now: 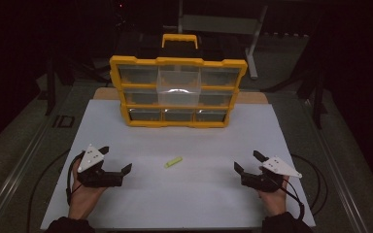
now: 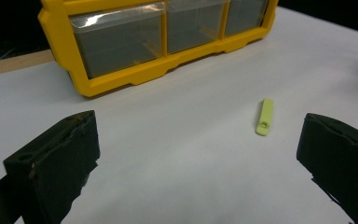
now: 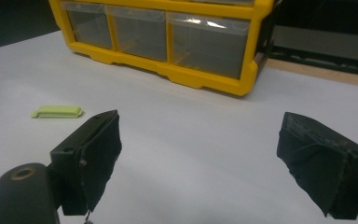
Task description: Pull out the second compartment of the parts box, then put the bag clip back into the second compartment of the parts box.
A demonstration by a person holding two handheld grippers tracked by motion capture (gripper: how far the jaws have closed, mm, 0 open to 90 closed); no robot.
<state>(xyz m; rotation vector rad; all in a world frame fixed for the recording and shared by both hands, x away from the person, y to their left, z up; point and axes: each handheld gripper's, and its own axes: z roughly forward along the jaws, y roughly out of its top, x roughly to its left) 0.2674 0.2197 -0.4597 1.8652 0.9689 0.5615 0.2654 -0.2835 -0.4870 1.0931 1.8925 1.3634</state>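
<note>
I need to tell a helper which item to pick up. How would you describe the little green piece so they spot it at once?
Start at the yellow drawer organizer standing at the far side of the white table. Come toward the near edge, to the bare stretch between the left claw and right claw. The small flat lime-green bar lies there alone, the only loose thing on the table.

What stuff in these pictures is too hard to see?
- Drawer contents of the yellow organizer: high view, clear fronts too dim and glary.
- Organizer's upper rows: both gripper views, cut off by the top edge.
- Small green piece: high view, too small to identify; its square notch appears in the left gripper view.
</note>
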